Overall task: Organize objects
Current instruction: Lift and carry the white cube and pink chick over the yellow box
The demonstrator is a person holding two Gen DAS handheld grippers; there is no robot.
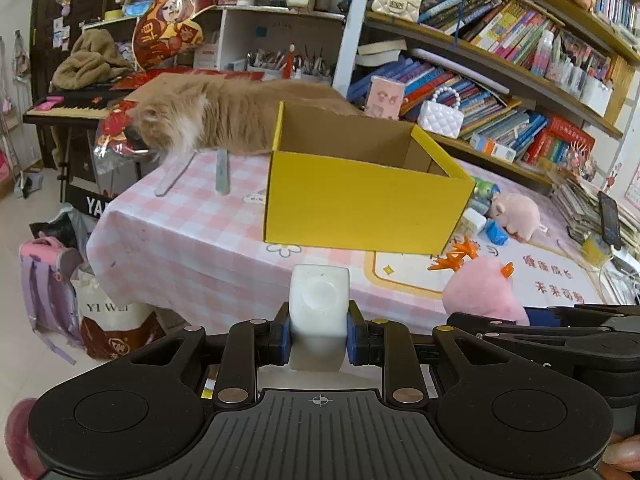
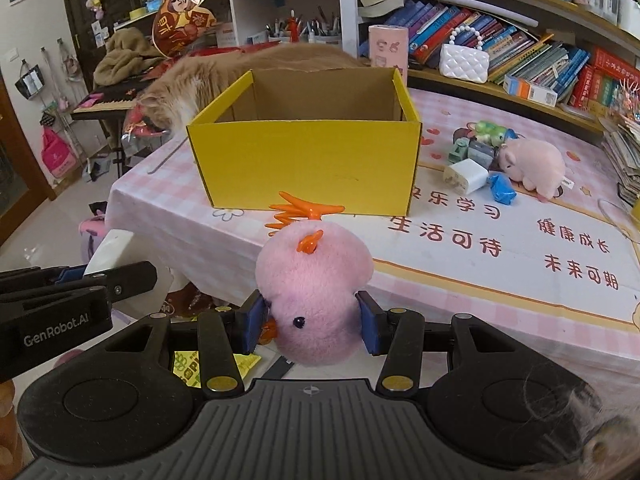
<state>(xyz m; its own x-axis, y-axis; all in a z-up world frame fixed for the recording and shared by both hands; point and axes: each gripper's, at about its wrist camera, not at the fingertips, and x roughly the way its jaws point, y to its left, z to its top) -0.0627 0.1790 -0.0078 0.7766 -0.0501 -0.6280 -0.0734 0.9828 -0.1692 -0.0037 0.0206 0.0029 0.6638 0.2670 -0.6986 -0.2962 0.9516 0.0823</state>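
Right now both sets of tongs carry something just off the near edge of the counter (image 2: 500, 280), with its pink checked cloth. The left tongs (image 1: 319, 330) are closed narrow on a white plastic bottle (image 1: 319, 312), its blue pads pressed against either side, the bottle's flat end facing the yellow box (image 1: 360, 208). The right tongs (image 2: 314, 322) clamp a pink plush chick (image 2: 312, 280) between their blue pads, its orange plastic crest (image 2: 304, 210) pointing toward the box. That open yellow box sits near the counter's left edge, its brown inside bare as far as I can see. Behind it, along the far edge, a ginger cat (image 1: 208, 120) lies stretched out with its head over the left corner. To the right of the box lies a little huddle: a pink plush pig (image 2: 532, 164), a white charger block (image 2: 466, 176), a blue wrapped piece (image 2: 502, 188) and a green toy (image 2: 490, 128), all close together and well apart from both tongs.
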